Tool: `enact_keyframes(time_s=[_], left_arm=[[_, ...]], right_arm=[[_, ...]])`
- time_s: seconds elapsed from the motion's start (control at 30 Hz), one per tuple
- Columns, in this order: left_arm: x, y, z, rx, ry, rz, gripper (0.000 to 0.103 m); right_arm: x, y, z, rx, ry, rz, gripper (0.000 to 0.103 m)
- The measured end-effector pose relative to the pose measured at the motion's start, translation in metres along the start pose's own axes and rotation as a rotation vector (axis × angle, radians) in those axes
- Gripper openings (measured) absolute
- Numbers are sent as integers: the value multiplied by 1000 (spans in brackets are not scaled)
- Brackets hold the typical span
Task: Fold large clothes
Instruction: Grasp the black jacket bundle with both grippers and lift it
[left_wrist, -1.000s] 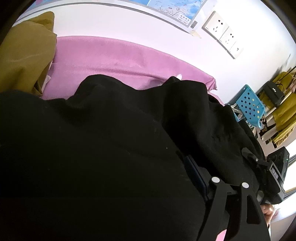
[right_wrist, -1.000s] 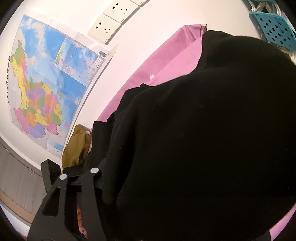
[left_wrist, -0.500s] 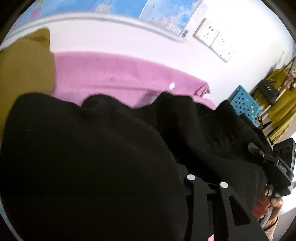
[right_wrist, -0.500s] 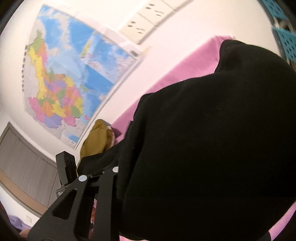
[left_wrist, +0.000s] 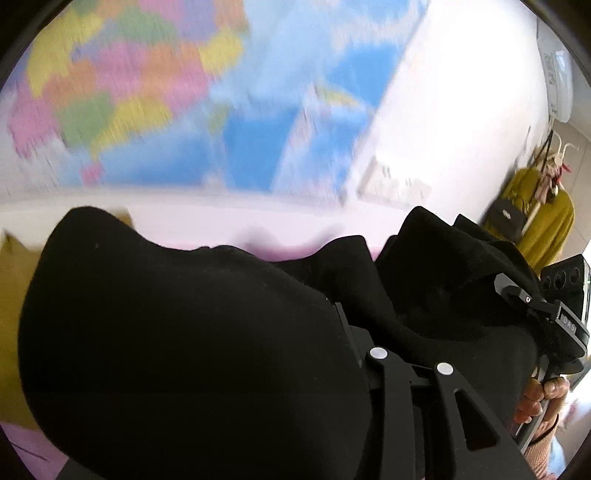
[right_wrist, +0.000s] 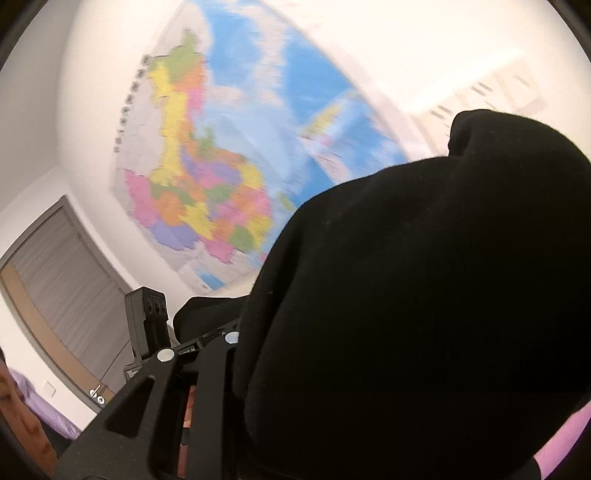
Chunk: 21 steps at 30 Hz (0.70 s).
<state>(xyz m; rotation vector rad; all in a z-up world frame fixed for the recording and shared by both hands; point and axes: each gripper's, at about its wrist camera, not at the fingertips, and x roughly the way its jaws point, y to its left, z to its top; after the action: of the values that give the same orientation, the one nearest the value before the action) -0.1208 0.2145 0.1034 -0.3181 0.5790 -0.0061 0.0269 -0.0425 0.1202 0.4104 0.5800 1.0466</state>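
Note:
A large black garment (left_wrist: 192, 332) hangs bunched over my left gripper (left_wrist: 332, 317) and hides its fingertips. The jaws are still closing, with the cloth pinched between them. In the right wrist view the same black garment (right_wrist: 424, 295) drapes over my right gripper (right_wrist: 280, 332), which is shut on a fold of it. Both grippers hold the cloth up off the pink cover (left_wrist: 280, 225). My right gripper's body (left_wrist: 546, 314), held by a hand (left_wrist: 535, 402), shows at the right of the left wrist view.
A coloured wall map (right_wrist: 221, 177) and wall sockets (left_wrist: 395, 184) are straight ahead. Mustard cloth (left_wrist: 11, 332) lies at the left. A coat stand with yellow garments (left_wrist: 546, 225) is at the right. A grey door (right_wrist: 62, 277) is at the far left.
Both grippers have risen with the black garment and tilted upward. The wall map now fills the top of both views, and the pink cover has sunk to a thin strip.

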Motion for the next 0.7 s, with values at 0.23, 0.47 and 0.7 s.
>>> enact_keyframes(time_s=[0.23,0.47,0.7], left_arm=[[-89,65,83,-13,-243,196,34],[-150,189,119,-124,-425,487,34],[-96,360,6,-378,-169,753,29]], right_arm=[[94,86,62,-135,-70,198,24],[244,135,46,-140,-28,376,24],[411,76,-116,66,469,218,35]])
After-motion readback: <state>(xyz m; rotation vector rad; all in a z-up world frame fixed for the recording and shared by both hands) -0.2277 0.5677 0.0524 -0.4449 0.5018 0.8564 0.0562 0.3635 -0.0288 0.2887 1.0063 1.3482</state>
